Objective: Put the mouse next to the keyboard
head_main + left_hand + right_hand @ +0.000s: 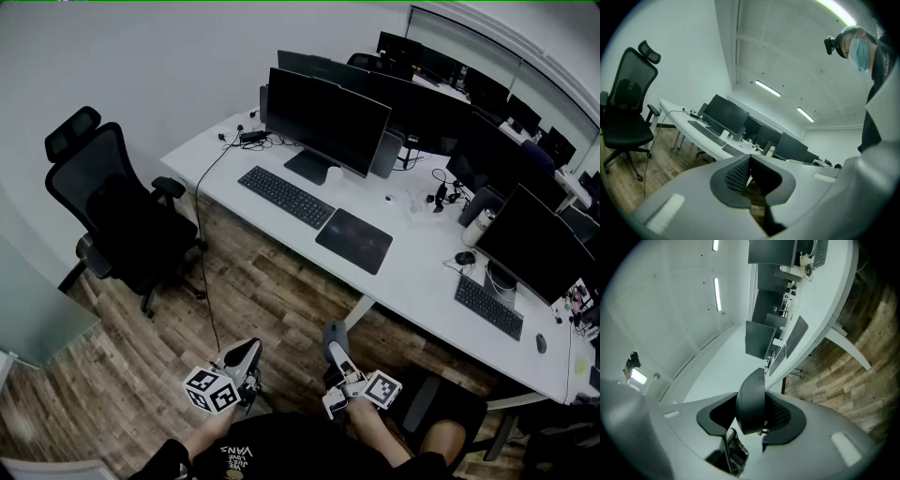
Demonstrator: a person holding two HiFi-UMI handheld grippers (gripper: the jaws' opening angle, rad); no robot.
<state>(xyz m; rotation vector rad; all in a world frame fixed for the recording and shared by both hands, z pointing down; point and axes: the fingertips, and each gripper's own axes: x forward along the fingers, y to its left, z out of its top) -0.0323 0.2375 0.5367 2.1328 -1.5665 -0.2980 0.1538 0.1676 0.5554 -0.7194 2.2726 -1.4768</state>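
Wood floor lies below a long white desk carrying the keyboard and a dark mouse pad at the far side. Near the person, the right gripper pinches the mouse, well apart from the keyboard; the left gripper has its fingers pressed together, empty

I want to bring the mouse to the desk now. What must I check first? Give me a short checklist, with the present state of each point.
1. Mouse gripped between the jaws of the right gripper: ok.
2. Left gripper empty, jaws together: ok.
3. Keyboard in sight on the desk: ok.
4. Free place beside the keyboard: the mouse pad next to it is bare: ok.
5. Grippers over the desk: not ok; both are over the floor, short of the desk edge.
6. Office chair out of the way: ok; it stands off to the left.
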